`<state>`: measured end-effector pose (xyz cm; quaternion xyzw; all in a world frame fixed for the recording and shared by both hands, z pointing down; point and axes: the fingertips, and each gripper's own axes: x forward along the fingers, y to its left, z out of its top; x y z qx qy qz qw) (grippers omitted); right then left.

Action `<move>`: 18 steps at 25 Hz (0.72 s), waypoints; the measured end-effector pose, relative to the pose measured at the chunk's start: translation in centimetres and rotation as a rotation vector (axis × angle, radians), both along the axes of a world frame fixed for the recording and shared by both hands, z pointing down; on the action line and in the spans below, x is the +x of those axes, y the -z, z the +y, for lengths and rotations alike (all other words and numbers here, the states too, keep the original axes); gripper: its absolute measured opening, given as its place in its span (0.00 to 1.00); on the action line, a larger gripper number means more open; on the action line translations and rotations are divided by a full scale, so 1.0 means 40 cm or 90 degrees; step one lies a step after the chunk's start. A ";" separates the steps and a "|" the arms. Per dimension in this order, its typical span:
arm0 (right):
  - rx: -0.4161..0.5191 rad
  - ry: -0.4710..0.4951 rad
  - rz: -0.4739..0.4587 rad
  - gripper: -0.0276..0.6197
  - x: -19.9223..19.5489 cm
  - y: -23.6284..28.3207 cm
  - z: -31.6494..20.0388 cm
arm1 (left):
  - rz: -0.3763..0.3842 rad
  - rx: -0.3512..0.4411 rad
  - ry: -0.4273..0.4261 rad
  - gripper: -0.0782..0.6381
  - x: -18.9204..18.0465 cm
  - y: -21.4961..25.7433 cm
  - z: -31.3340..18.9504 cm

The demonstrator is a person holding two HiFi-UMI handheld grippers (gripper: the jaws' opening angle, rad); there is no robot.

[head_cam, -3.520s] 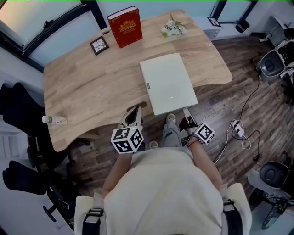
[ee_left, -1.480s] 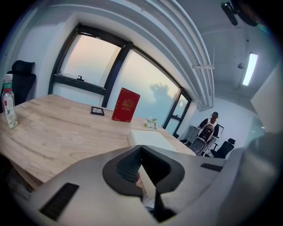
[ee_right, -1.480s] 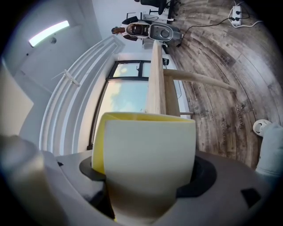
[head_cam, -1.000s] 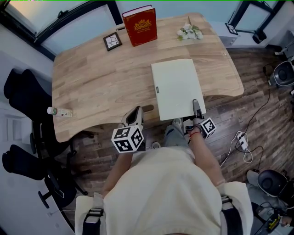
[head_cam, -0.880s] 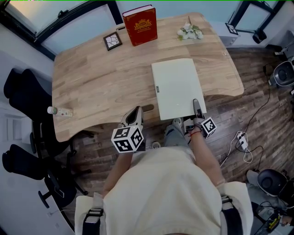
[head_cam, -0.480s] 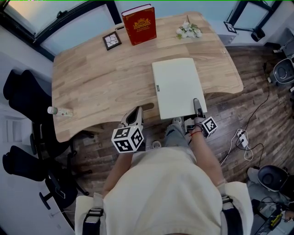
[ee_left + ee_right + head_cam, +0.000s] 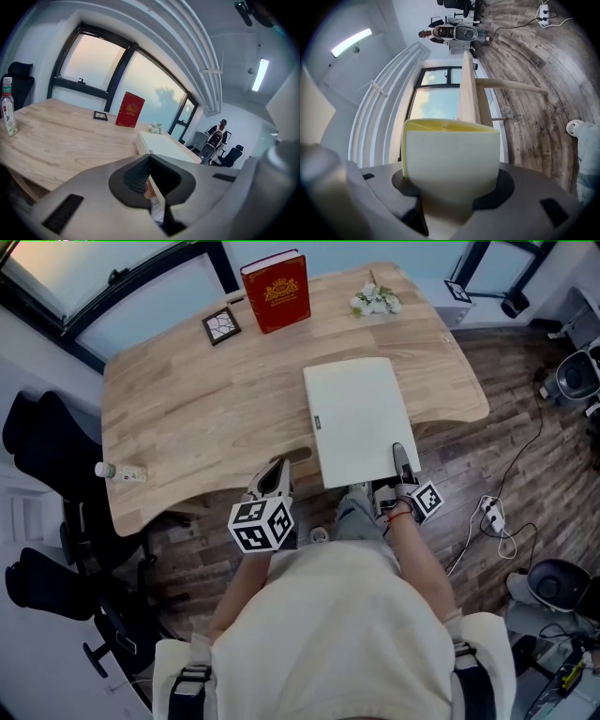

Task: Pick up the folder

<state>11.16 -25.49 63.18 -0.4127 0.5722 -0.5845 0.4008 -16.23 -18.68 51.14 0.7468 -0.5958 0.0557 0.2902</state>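
1. the person [image 7: 328, 634] is standing at the near edge of the wooden desk [image 7: 206, 409] and is holding one gripper in each hand.
2. the left gripper [image 7: 278, 465] is hanging just at the near edge of the desk, left of the folder and apart from it. in the left gripper view its jaws are meeting at the tips [image 7: 150, 157] and are holding nothing.
3. the right gripper [image 7: 400, 457] is turned on its side and is reaching to the near right corner of the folder [image 7: 356, 413]. in the right gripper view [image 7: 452, 185] its jaws are standing quite wide and are pressing on the thick cream edge of the folder [image 7: 450, 150] from both sides.
4. the folder is lying flat on the right part of the desk, and its near end is sticking out over the near edge. i cannot tell if this end is touching the wood.
5. a small plastic bottle [image 7: 117, 472] is lying close to the left near corner, well apart from the folder.
6. along the far edge, a red book [image 7: 277, 292] is standing upright, a small dark frame [image 7: 221, 325] is sitting just left of it, and a little bunch of white flowers [image 7: 373, 301] is lying towards the far right corner.
7. beyond the desk on the left, black office chairs [image 7: 37, 437] are standing, and on the right a white power strip [image 7: 489, 504] is lying on the wooden floor [image 7: 487, 427].
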 end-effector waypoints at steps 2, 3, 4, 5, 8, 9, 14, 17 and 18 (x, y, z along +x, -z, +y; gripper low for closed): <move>0.008 0.002 -0.002 0.48 -0.003 0.014 0.010 | 0.002 0.001 -0.004 0.14 0.003 0.002 0.003; 0.007 0.001 -0.003 0.48 -0.004 0.021 0.016 | 0.003 0.002 -0.006 0.14 0.005 0.003 0.005; 0.003 -0.001 -0.003 0.48 -0.004 0.025 0.023 | 0.003 0.003 -0.008 0.14 0.006 0.004 0.007; -0.003 -0.003 0.001 0.48 -0.002 0.025 0.031 | 0.004 0.005 -0.010 0.14 0.007 0.005 0.010; 0.011 -0.001 0.002 0.48 -0.004 0.051 0.047 | 0.007 0.007 -0.014 0.14 0.009 0.008 0.017; 0.018 0.001 0.002 0.48 -0.005 0.060 0.052 | 0.007 0.008 -0.015 0.14 0.010 0.009 0.020; 0.020 -0.002 0.002 0.48 -0.007 0.096 0.085 | 0.011 0.010 -0.019 0.14 0.010 0.012 0.033; 0.033 -0.001 -0.001 0.48 -0.008 0.123 0.099 | 0.012 0.011 -0.022 0.14 0.012 0.011 0.038; 0.036 -0.001 -0.001 0.48 -0.006 0.129 0.104 | 0.013 0.011 -0.023 0.14 0.013 0.011 0.039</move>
